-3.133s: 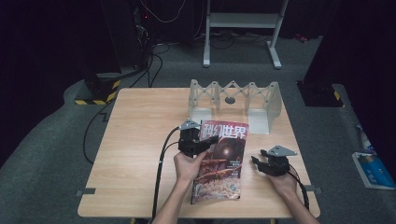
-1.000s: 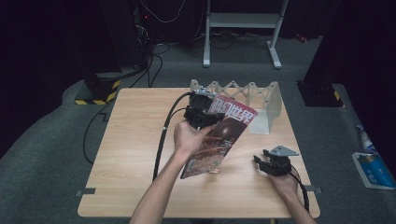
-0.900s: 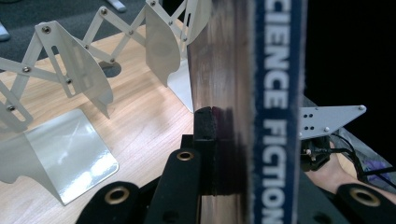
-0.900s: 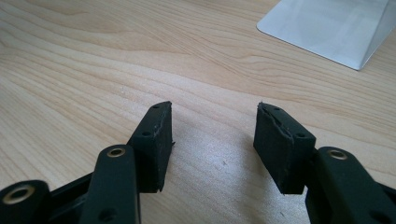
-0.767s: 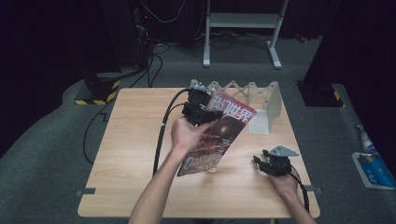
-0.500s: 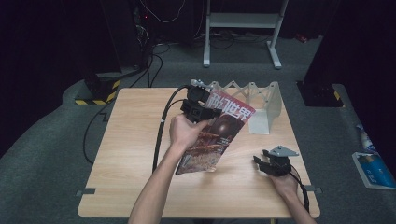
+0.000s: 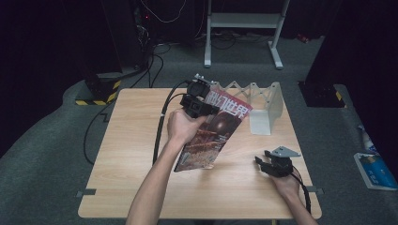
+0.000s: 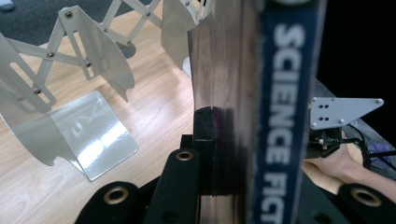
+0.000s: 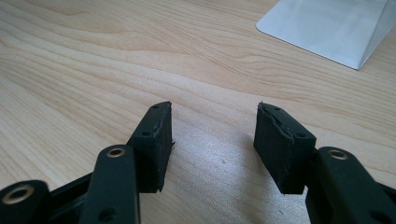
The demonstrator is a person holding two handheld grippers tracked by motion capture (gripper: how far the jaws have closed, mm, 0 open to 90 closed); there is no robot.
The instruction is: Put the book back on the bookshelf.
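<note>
A magazine (image 7: pixel 220 129) with a red and brown cover hangs tilted above the middle of the wooden table (image 7: pixel 131 140). My left gripper (image 7: pixel 202 107) is shut on its upper edge. In the left gripper view one pad (image 8: pixel 204 135) presses the cover (image 8: pixel 224 84), and the blue spine (image 8: pixel 285 116) reads "SCIENCE FICT". A folding metal rack (image 7: pixel 256 99) stands just behind the magazine, its plates (image 8: pixel 79 79) close on the left. My right gripper (image 7: pixel 262 164) rests at the table's right front, and its jaws (image 9: pixel 215 126) stand open over bare wood.
The rack's flat end plate (image 9: pixel 327 28) lies ahead of the right gripper. A blue packet (image 7: pixel 375 168) lies on the floor to the right. Cables (image 7: pixel 94 126) trail off the table's left side. A white stand's legs (image 7: pixel 244 28) are behind the table.
The magazine lay near the table's front edge; the left gripper has since lifted it and carried it back towards the rack, edging closer in the last second. The right gripper has not moved.
</note>
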